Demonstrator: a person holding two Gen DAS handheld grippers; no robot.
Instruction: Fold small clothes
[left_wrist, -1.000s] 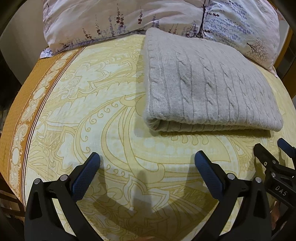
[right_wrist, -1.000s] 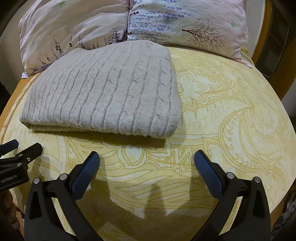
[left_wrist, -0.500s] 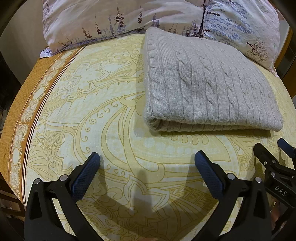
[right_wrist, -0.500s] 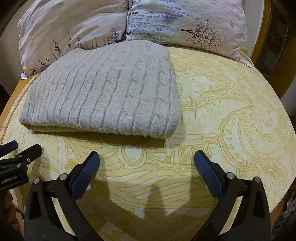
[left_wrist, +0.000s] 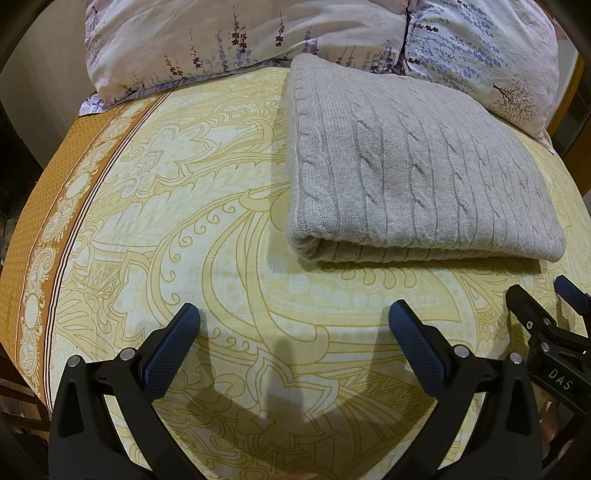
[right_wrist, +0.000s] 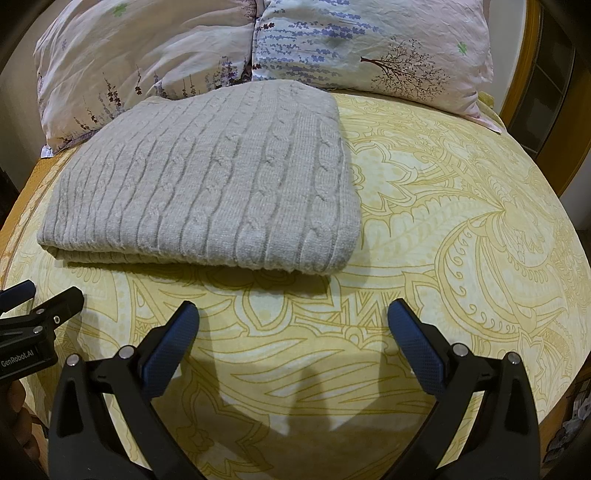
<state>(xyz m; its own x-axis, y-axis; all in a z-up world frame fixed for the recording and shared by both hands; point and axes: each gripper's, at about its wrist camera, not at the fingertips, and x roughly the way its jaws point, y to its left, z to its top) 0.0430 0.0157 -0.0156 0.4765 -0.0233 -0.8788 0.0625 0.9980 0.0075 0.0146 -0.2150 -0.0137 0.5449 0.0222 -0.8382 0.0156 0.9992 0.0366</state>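
Observation:
A grey cable-knit sweater (left_wrist: 413, 177) lies folded into a flat rectangle on the yellow patterned bed sheet (left_wrist: 184, 229); it also shows in the right wrist view (right_wrist: 214, 188). My left gripper (left_wrist: 293, 321) is open and empty, held over the sheet in front of the sweater's near left corner. My right gripper (right_wrist: 293, 321) is open and empty, in front of the sweater's near right corner. Each gripper shows at the edge of the other's view, the right one (left_wrist: 543, 306) and the left one (right_wrist: 48, 299).
Two floral pillows (left_wrist: 236, 40) (right_wrist: 373, 48) lie behind the sweater at the head of the bed. An orange border (left_wrist: 48, 206) runs along the sheet's left edge. A wooden frame (right_wrist: 524, 74) stands at the right.
Both grippers have drifted very slightly; the sweater sits marginally lower in the views. Nothing was grasped or released.

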